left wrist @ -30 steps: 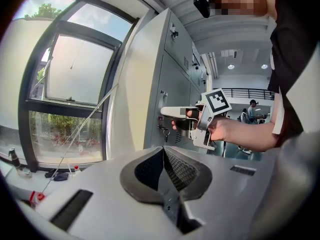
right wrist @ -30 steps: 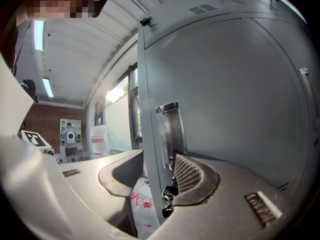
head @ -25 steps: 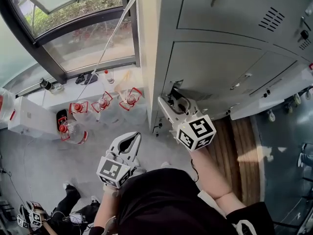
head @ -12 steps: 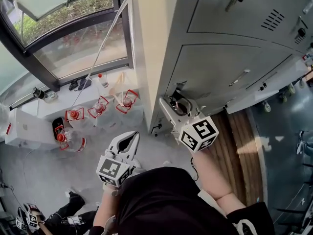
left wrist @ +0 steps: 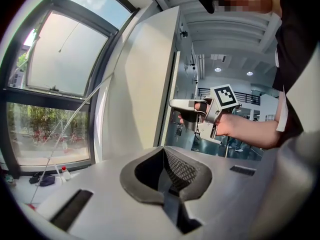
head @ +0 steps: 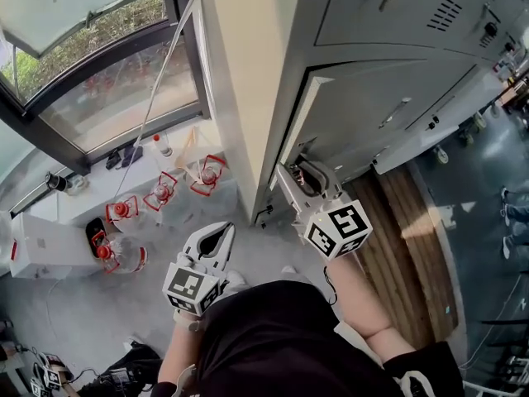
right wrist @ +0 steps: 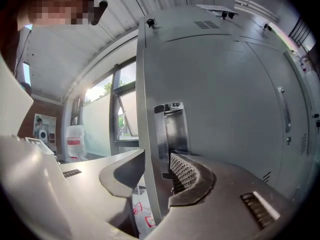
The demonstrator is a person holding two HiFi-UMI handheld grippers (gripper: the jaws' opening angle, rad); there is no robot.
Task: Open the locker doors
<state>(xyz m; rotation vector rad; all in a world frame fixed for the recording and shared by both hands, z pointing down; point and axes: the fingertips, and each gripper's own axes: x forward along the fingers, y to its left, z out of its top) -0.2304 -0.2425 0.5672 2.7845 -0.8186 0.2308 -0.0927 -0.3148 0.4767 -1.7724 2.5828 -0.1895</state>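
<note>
Right claw (head: 302,176) closing on free edge of locker door (head: 376,110); door standing slightly ajar, pads meeting thin sheet by recessed handle. Left claw (head: 218,240) hanging closed, empty. Risk: shallow bite slipping off edge during pull, door swinging back shut.

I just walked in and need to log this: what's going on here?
A person is working a grey locker door open with the right gripper. Its jaws straddle the door's free edge by the recessed handle and are closing on it; the door stands slightly ajar. The left gripper hangs shut and empty, off to the side.
</note>
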